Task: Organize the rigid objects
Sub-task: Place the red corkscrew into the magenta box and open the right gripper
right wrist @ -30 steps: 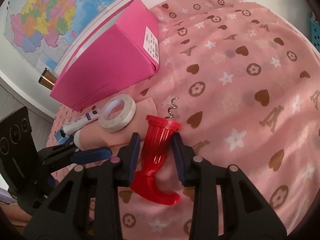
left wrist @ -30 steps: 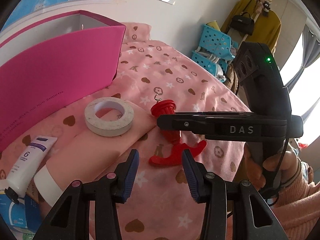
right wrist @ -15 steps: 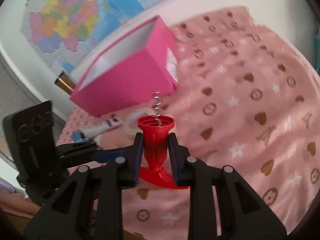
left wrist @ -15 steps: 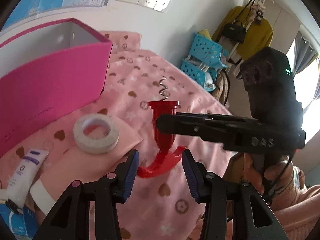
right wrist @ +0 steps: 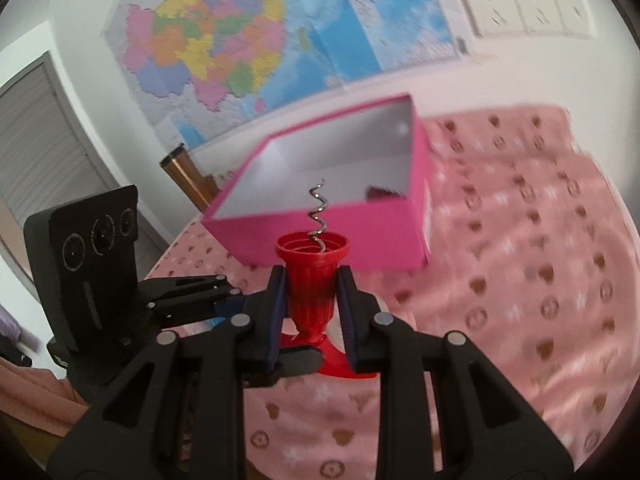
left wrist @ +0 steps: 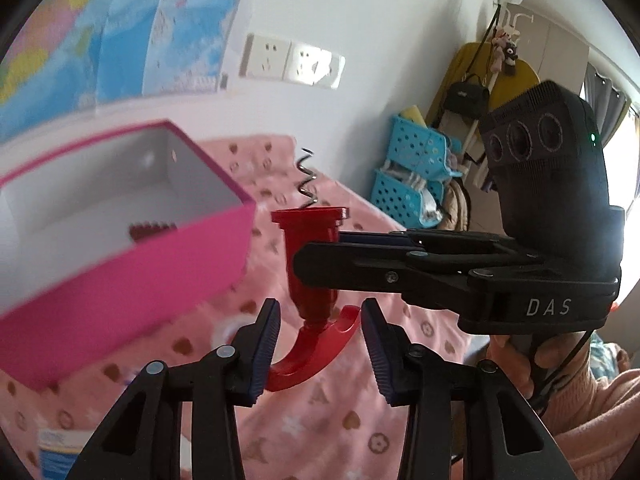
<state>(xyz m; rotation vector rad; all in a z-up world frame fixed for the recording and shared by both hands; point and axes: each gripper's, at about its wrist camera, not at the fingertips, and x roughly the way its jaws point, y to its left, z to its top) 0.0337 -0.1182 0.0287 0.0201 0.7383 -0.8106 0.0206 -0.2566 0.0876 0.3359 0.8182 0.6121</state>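
At the left of the left wrist view sits the pink box (left wrist: 120, 264), open-topped, holding one small dark red item (left wrist: 152, 231) against its near wall (too blurred to identify). At centre, the red corkscrew (left wrist: 312, 276) is airborne, spiral up, clear of the pink patterned cloth (left wrist: 320, 420). The left gripper (left wrist: 320, 344) is narrowing, its jaws flanking the curved handle without visibly pressing it. From the right edge, the right gripper (left wrist: 320, 268) clamps the corkscrew barrel; its own view confirms both pads tight on the ribbed body.

Progress: pickup appears complete. Remaining, by judgement: carry to the box and release. The other loose items are out of view here.
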